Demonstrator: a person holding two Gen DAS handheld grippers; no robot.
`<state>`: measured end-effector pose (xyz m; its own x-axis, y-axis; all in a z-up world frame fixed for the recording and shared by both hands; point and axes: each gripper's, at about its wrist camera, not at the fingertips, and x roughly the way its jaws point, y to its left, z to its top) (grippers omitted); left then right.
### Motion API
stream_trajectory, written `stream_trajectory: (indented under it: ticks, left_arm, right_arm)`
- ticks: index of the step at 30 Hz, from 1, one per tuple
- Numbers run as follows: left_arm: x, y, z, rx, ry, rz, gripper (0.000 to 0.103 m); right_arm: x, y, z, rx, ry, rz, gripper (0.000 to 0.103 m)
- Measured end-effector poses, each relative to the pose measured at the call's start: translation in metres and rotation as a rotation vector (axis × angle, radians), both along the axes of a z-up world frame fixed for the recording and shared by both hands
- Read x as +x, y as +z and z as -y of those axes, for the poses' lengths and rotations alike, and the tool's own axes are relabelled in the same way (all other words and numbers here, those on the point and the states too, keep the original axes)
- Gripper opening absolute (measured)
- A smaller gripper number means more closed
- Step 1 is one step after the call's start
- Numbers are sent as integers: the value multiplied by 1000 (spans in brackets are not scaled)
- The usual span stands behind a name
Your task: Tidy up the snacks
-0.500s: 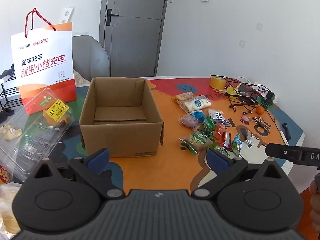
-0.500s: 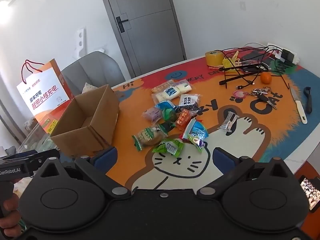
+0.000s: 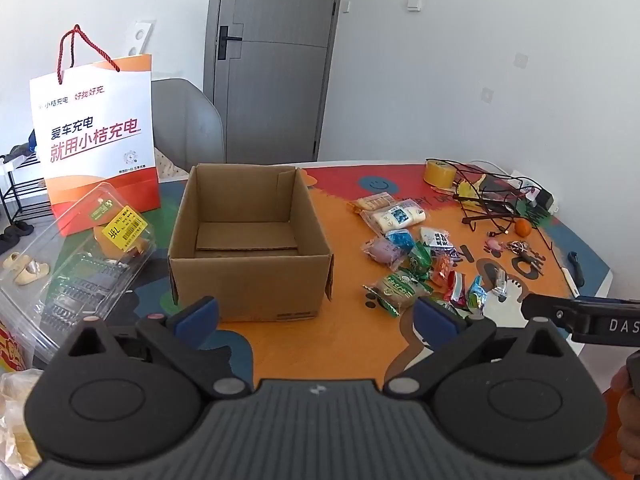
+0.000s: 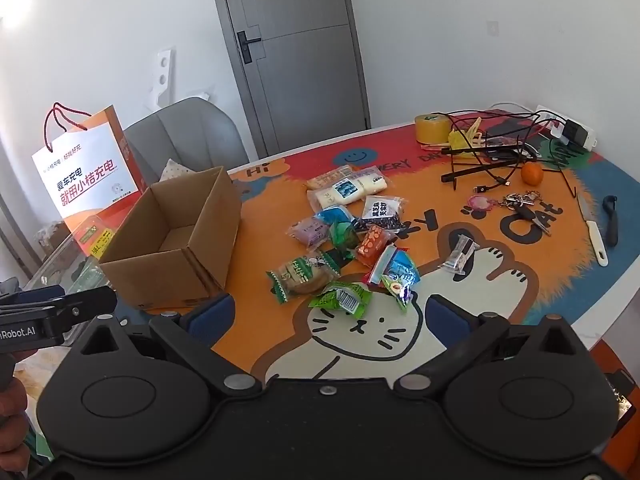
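An empty open cardboard box stands on the cat-pattern table mat. To its right lies a loose pile of several wrapped snacks: green packets, a blue one, a purple one, a red-orange one, white packs. My left gripper hovers open just in front of the box's near wall, nothing between its blue pads. Over the mat, short of the nearest green packet, my right gripper is open and holds nothing. Each gripper's body shows at the other view's edge.
A white-and-orange paper bag and a clear plastic tray sit left of the box. Far right lie a tape roll, tangled black cables, an orange, keys, a knife and a small clear packet. A grey chair stands behind.
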<state>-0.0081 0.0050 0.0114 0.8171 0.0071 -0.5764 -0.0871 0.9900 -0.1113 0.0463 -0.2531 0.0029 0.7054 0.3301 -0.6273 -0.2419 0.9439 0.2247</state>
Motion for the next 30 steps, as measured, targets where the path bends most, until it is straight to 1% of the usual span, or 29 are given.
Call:
stream_trajectory:
  ticks: [8,12,22,25,30]
  left_arm:
    - [0,-2,-2,-9,3,-5,103]
    - [-1,0,-1,-9,9,-1,103]
    - [-4,0,-2,-24,3,3,103]
    - [-6,3,-2,-31,7,17,103]
    - [-5,5,-2,-32,13,18,103]
  right_arm:
    - [1,-3,-10,1,-15,-9,103]
    - [1,-2,-12,-17,-14,-4,103]
    - [0,2,-13,-26,-29,16,103]
    - [0,2,-11,-31,-38,20,103]
    - [2,0,-10,-27,-43,14,103]
